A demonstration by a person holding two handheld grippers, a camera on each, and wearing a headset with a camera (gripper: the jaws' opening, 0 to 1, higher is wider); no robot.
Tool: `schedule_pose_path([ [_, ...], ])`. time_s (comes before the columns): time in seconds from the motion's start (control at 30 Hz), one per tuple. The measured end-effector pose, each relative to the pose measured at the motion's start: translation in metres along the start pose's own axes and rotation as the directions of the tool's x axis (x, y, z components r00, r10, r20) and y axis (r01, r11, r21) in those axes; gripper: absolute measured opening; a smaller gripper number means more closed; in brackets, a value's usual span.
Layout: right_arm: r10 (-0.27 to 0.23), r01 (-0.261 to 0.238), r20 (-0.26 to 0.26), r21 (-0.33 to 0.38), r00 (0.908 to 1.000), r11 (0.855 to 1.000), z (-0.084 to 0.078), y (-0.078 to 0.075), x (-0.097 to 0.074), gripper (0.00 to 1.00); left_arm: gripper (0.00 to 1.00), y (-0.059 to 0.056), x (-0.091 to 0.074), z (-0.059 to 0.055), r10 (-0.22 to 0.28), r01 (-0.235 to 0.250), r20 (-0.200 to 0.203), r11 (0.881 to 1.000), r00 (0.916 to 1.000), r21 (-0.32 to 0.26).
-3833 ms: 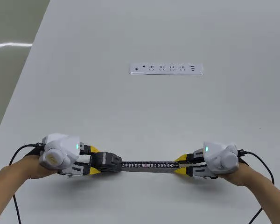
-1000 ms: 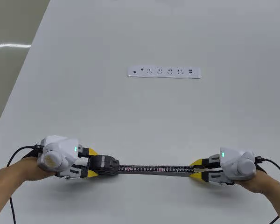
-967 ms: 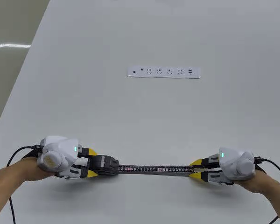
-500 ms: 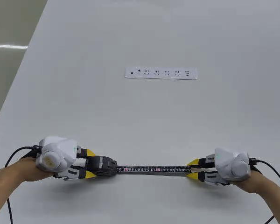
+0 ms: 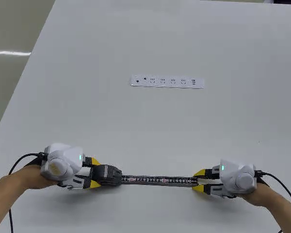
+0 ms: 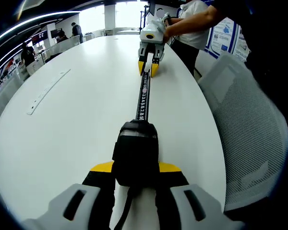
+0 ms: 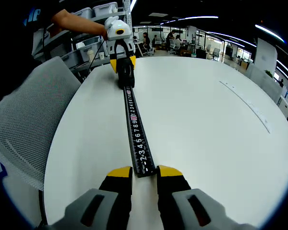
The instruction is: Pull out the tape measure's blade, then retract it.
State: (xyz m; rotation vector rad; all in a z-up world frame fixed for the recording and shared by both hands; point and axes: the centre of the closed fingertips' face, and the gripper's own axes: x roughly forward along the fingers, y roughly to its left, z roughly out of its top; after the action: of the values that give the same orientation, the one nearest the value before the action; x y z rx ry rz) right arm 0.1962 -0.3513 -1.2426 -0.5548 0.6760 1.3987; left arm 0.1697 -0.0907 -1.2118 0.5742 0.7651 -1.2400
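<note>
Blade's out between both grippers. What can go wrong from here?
1. The right gripper pinches just the tip of the blade. If it slips, the blade may whip back toward the case.
2. The left gripper holds the case by its rear end only, so a hard pull along the blade could likely twist or drag it out.

One tape measure [image 5: 110, 174], one power strip [image 5: 167, 81], one left gripper [image 5: 94, 173], one right gripper [image 5: 199, 180].
</note>
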Motion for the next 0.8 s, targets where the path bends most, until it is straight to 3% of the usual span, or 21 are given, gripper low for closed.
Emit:
schedule_pose_path([
  [0.47,-0.049,0.049,-0.024,0.02,0.9985,0.999,-0.001,0.001,-0.009,0.28,0.29,0.001,0.001,-0.004,0.022,-0.021,-0.034,0.999,0.9992,0.032],
  [0.8,-0.094,0.094,-0.006,0.04,0.9956,0.995,0.004,0.006,-0.018,0.35,0.34,0.001,-0.015,-0.005,0.082,-0.083,-0.021,0.996,0.9964,-0.028],
])
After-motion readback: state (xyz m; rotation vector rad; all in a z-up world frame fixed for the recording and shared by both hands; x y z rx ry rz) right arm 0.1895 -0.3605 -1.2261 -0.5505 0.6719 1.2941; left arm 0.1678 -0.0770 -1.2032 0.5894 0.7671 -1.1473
